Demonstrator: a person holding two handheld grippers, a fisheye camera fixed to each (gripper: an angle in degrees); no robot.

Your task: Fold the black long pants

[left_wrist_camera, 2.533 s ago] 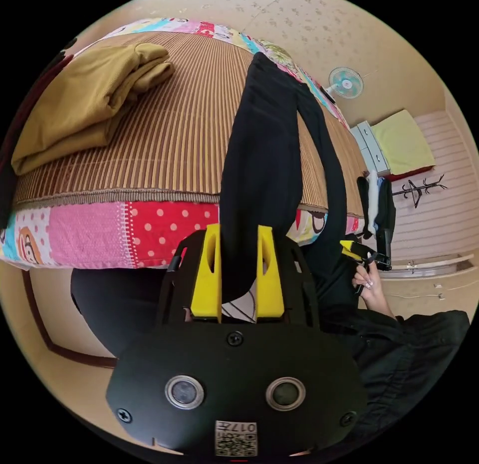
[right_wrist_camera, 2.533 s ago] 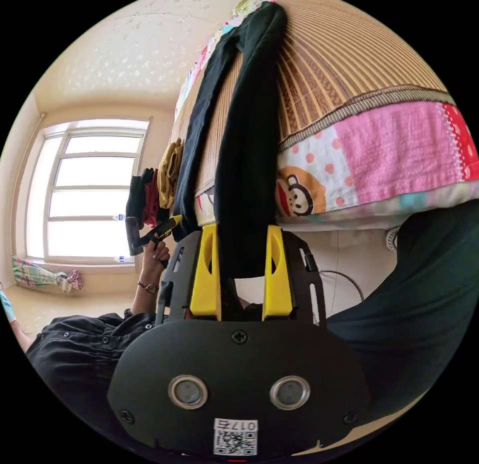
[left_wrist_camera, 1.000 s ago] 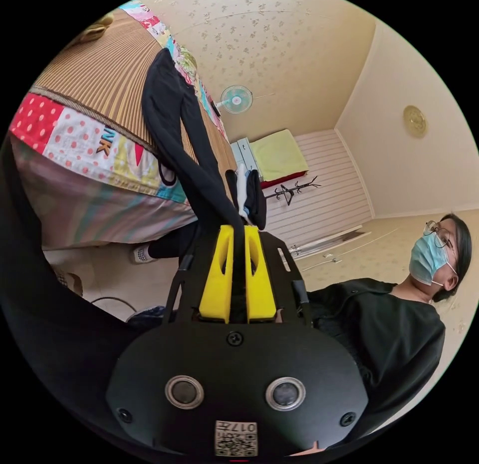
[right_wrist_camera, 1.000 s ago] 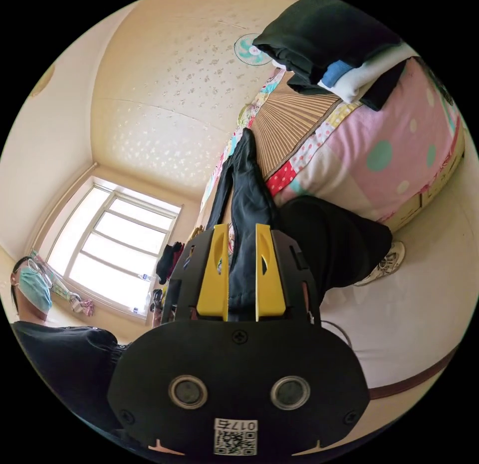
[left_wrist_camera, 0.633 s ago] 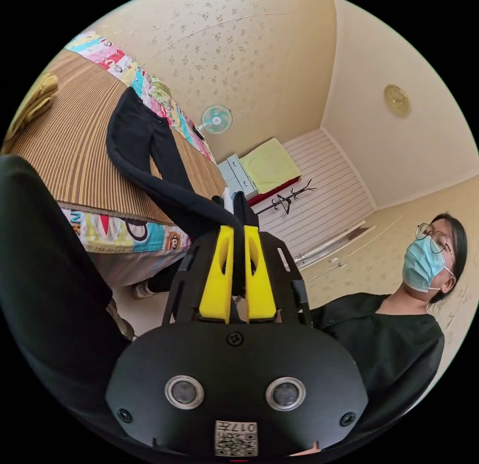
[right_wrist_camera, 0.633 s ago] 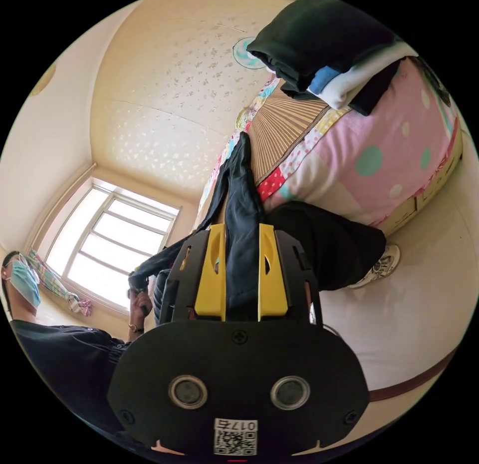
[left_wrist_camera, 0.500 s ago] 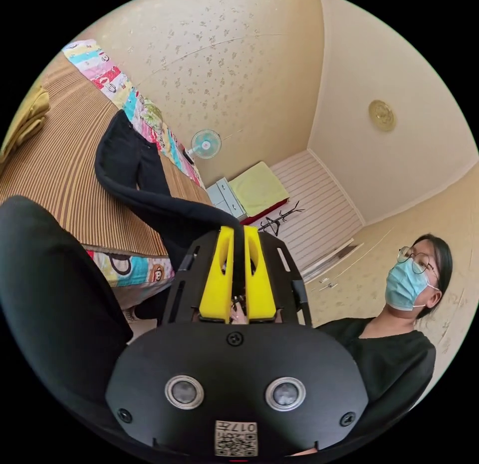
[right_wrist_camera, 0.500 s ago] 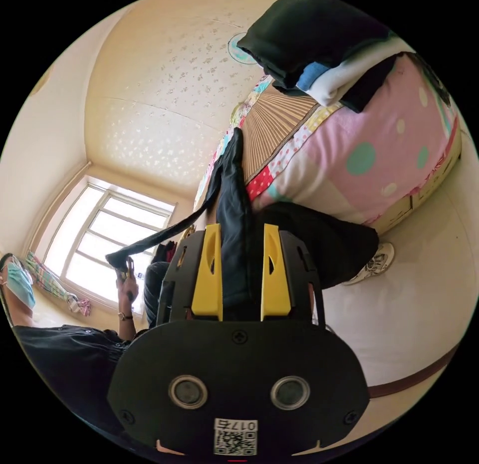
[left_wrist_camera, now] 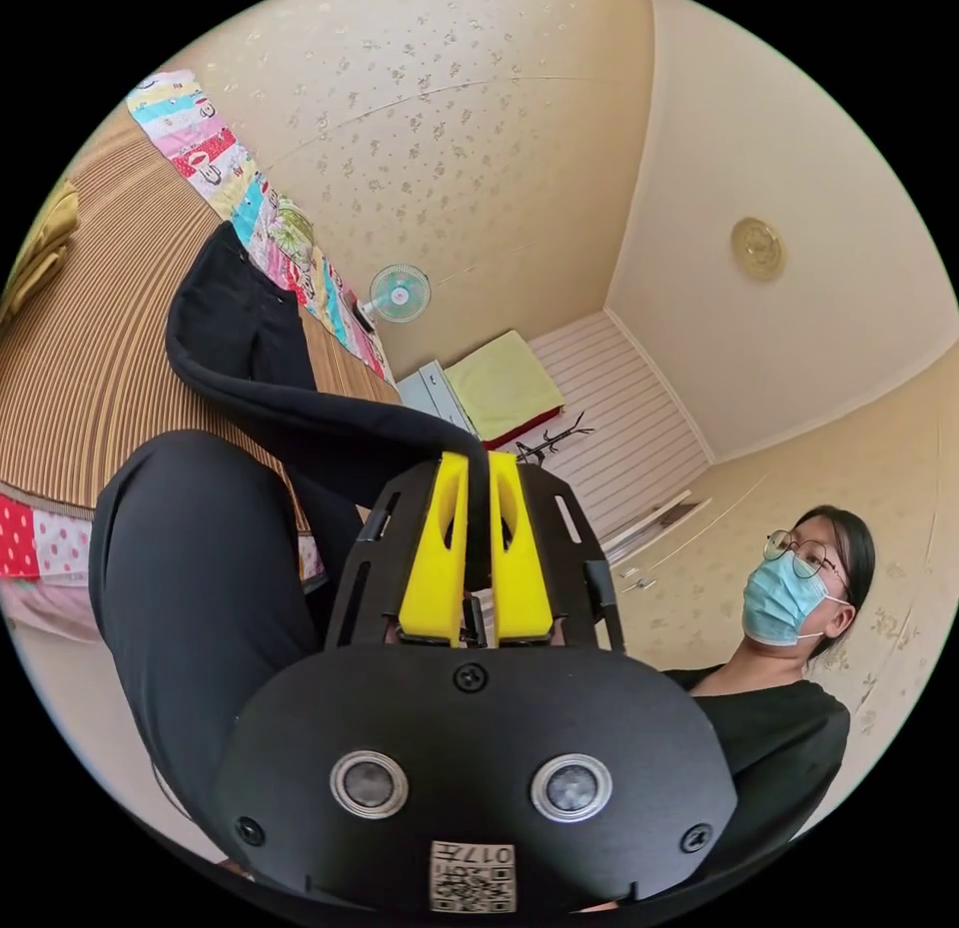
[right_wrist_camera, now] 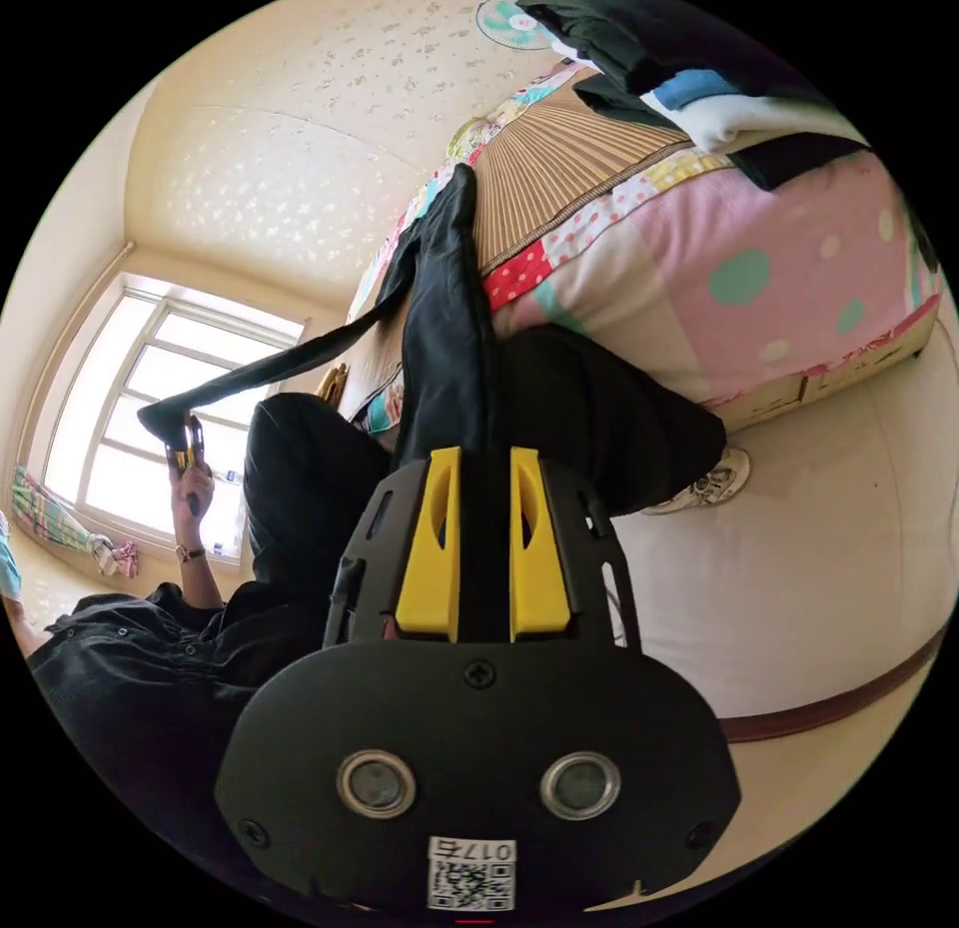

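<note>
Bed (left_wrist_camera: 90, 369) edge hides pants (left_wrist_camera: 240, 319) waist; left claw (left_wrist_camera: 478, 459), right claw (right_wrist_camera: 485, 454) each clamp leg.

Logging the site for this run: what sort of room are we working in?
Most likely a bedroom in a home: a bed with a patchwork cover and striped mat, folded clothes stacked on it, and a wall fan.

Daylight pours in through the window (right_wrist_camera: 160, 409) in the right gripper view, blown out to near white, and the left gripper (right_wrist_camera: 183, 447) in front of it reads as a silhouette. The walls take a warm, even tone. Both views are sharp at the centre; the fisheye bends the bed (right_wrist_camera: 699, 269) at the rim. The black pants (left_wrist_camera: 260, 369) lose nearly all fold detail.
</note>
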